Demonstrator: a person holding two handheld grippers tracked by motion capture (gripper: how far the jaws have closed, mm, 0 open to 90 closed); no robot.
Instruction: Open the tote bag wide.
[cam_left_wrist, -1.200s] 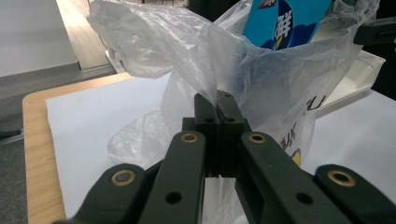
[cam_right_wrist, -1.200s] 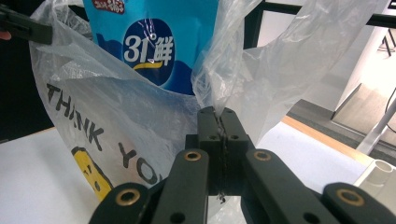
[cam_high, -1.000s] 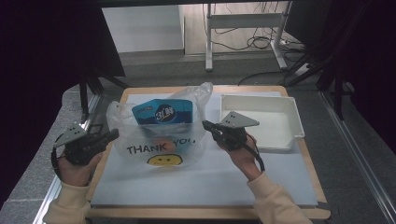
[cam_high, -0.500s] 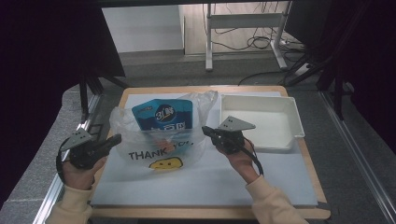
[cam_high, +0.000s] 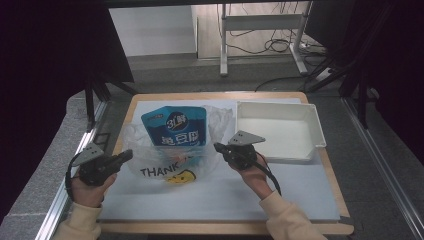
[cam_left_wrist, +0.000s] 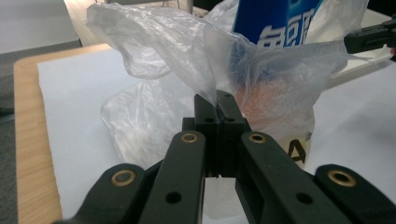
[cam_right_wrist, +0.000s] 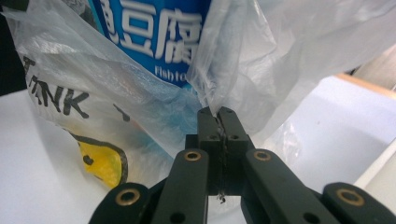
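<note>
High view is showing the left gripper (cam_high: 127, 156) and right gripper (cam_high: 218, 148) each clamping jaws together on a thin clear plastic bag (cam_high: 150, 165) at frame centre, a blue snack pouch (cam_high: 174, 127) standing inside.

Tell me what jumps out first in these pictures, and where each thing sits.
The bright blue snack pouch stands out first, sticking out of the clear plastic bag with its yellow smiley print, on the white mat at the table's middle. The left gripper and the right gripper each pinch the bag's film from either side, jaws closed on it. An empty white tray sits at the table's far right.
</note>
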